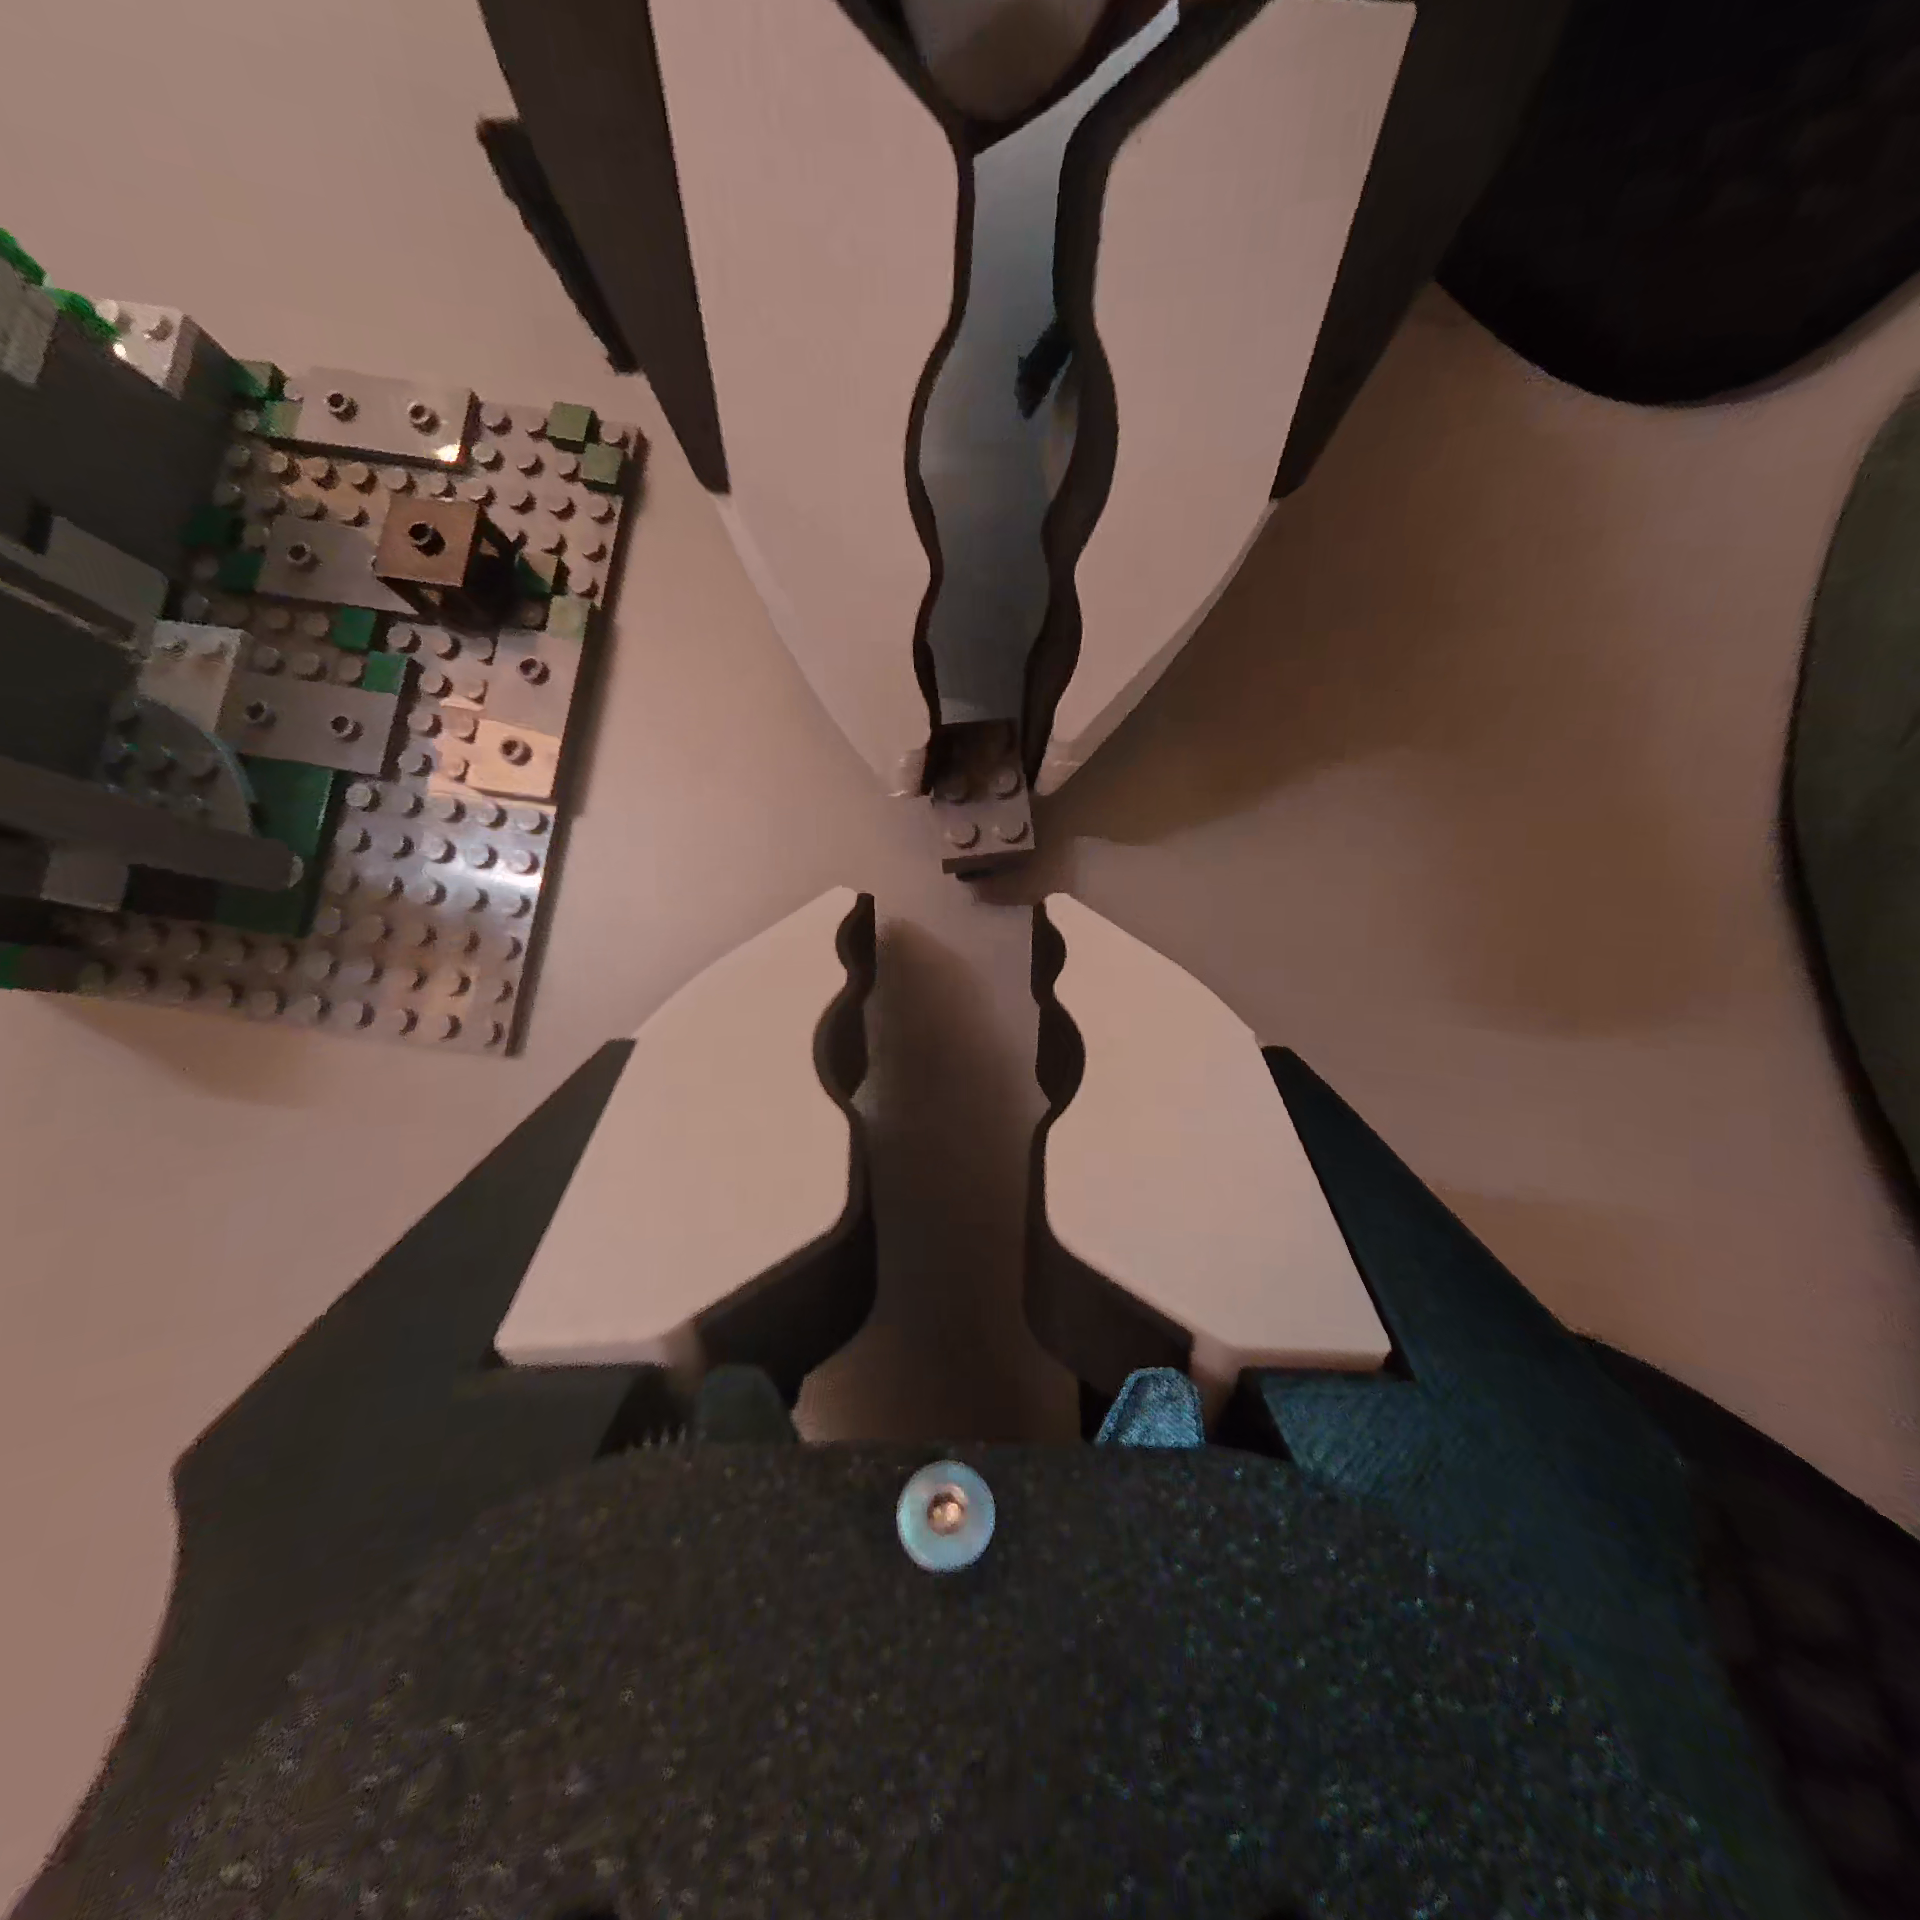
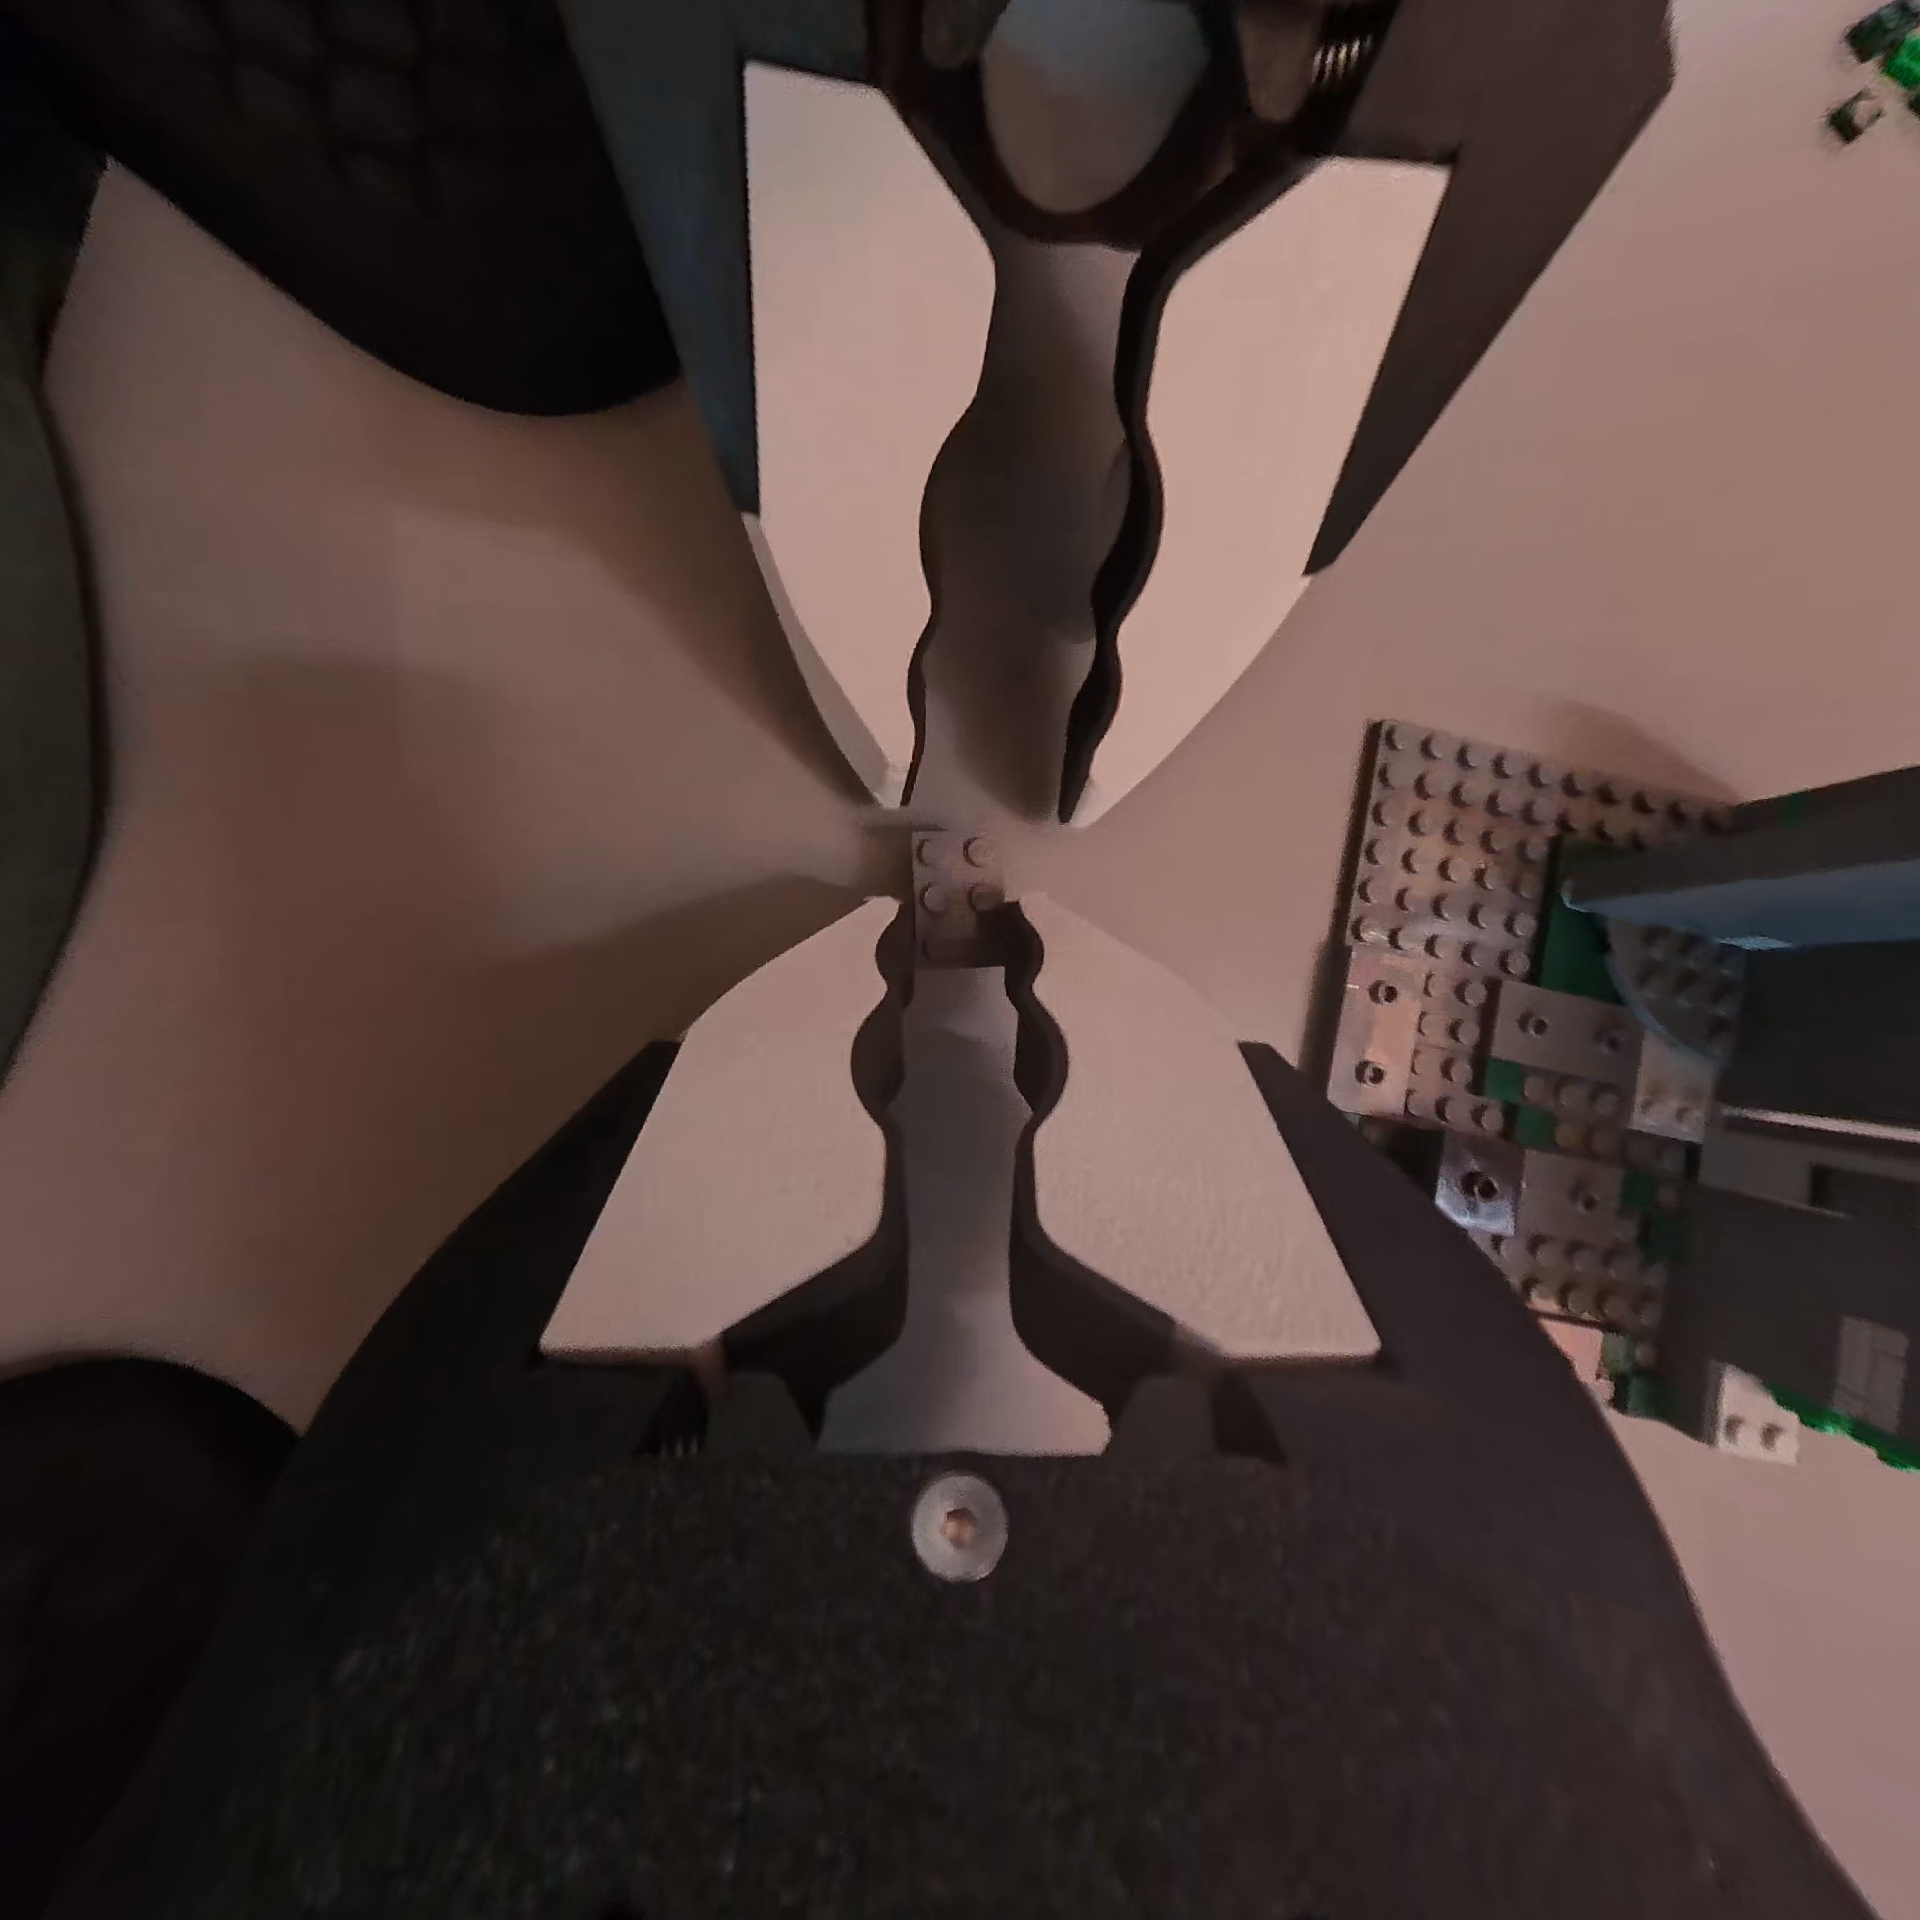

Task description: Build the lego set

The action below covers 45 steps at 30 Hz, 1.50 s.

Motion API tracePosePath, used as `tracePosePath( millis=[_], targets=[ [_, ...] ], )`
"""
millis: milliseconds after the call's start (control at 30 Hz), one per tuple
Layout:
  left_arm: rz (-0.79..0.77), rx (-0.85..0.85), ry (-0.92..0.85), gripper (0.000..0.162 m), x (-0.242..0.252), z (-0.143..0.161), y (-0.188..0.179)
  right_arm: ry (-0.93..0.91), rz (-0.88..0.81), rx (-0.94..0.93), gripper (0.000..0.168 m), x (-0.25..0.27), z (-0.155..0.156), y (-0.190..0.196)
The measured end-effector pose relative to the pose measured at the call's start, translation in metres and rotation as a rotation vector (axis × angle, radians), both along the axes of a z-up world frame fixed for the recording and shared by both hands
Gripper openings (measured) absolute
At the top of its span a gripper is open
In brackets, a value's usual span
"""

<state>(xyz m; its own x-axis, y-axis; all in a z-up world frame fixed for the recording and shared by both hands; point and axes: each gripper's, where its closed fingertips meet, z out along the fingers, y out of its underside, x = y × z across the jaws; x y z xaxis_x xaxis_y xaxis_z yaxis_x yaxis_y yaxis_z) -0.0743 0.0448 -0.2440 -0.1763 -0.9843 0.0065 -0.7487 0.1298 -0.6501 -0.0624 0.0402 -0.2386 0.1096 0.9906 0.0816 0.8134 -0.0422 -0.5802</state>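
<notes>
A small grey studded plate [image 1: 987,826] is held above the pale table. My right gripper [image 2: 961,940] is shut on its near end; the plate also shows in the right wrist view [image 2: 951,883]. In the left wrist view the right gripper [image 1: 977,758] comes in from the top, facing mine. My left gripper [image 1: 951,914] is open, its tips just short of the plate's free end. In the right wrist view the left gripper [image 2: 971,821] sits at the plate's far end. The partly built set on a grey baseplate [image 1: 447,935] lies at the left, and at the right in the right wrist view [image 2: 1455,831].
The pale table [image 1: 1403,779] lies under both grippers. Loose green pieces [image 2: 1881,73] lie at the far right corner. A dark rounded object [image 1: 1662,208] and an olive one [image 1: 1860,831] border the table on the side away from the set.
</notes>
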Motion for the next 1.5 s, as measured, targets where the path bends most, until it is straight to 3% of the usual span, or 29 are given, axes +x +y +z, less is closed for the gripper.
tracePosePath(
  millis=[33,533,1500],
  targets=[
    [0.004,0.000,-0.002,0.028,-0.002,0.000,0.000,-0.008,0.012,-0.005,0.016,0.000,0.000,0.000],
    [0.038,-0.001,-0.058,0.022,-0.016,0.003,-0.002,-0.088,0.119,-0.023,0.016,0.002,-0.003,-0.001],
    [0.020,-0.030,-0.101,0.021,-0.005,0.002,-0.013,-0.156,0.147,-0.031,0.016,0.005,-0.009,-0.001]
  ],
)
